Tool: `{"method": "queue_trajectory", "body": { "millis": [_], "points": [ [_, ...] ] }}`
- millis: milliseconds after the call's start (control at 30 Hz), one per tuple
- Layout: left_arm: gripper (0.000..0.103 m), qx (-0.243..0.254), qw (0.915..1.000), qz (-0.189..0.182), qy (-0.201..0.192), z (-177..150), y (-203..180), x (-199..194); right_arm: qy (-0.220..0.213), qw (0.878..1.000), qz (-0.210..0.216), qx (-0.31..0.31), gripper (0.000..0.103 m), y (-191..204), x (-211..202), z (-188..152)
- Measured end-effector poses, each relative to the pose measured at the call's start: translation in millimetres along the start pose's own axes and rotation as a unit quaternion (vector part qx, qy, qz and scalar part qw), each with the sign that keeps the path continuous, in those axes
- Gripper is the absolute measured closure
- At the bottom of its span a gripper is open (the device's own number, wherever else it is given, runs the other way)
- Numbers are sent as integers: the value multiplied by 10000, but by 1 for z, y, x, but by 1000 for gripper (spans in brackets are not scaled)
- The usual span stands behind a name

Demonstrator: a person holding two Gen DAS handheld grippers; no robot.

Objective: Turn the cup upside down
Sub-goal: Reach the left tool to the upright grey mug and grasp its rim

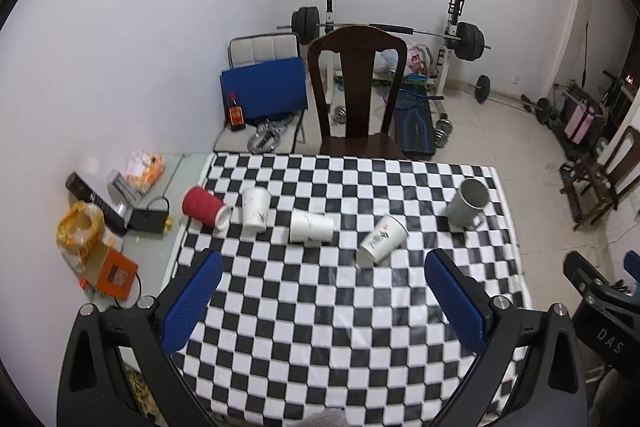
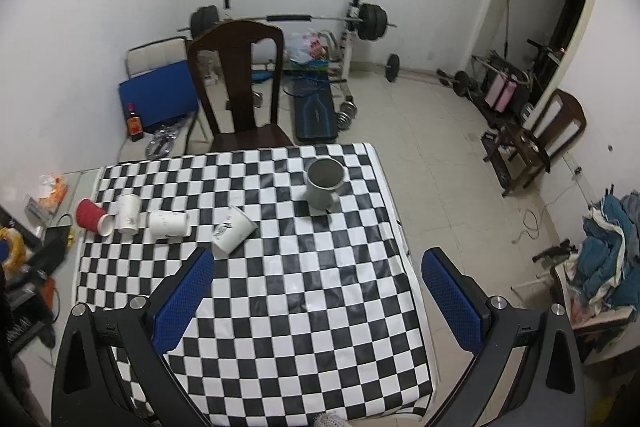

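A grey metal mug (image 1: 467,203) (image 2: 324,183) stands upright, mouth up, at the far right of the checkered table (image 1: 320,307) (image 2: 280,307). A red paper cup (image 1: 205,210) (image 2: 94,216) lies on its side at the far left. Beside it are three white paper cups: one (image 1: 255,209) (image 2: 129,213) seems to stand mouth down, one (image 1: 311,227) (image 2: 169,223) lies on its side, one (image 1: 383,238) (image 2: 233,229) is tilted. My left gripper (image 1: 322,263) and right gripper (image 2: 318,259) are open and empty, held above the table's near half.
A dark wooden chair (image 1: 358,95) (image 2: 240,83) stands at the table's far edge. Clutter lies on a low surface to the left (image 1: 108,223). Weights and a barbell rack (image 1: 452,35) stand at the back. The right gripper's body shows at the right edge (image 1: 600,311).
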State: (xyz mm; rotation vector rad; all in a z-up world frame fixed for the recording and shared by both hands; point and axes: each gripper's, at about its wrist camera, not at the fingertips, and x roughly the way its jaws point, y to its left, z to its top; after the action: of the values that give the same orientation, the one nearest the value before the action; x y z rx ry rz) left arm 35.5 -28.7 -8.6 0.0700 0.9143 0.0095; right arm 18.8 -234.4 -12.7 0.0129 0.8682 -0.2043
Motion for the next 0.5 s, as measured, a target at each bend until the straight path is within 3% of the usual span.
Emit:
{"method": "queue_trajectory", "body": {
  "millis": [233, 500],
  "points": [
    [0, 504, 9986, 140, 11, 9, -45, 86, 509, 9970, -503, 309, 0, -30, 102, -3],
    [0, 1021, 9938, -32, 434, 3, -120, 193, 1230, 9891, -451, 670, 0, -81, 243, -17]
  ]
}}
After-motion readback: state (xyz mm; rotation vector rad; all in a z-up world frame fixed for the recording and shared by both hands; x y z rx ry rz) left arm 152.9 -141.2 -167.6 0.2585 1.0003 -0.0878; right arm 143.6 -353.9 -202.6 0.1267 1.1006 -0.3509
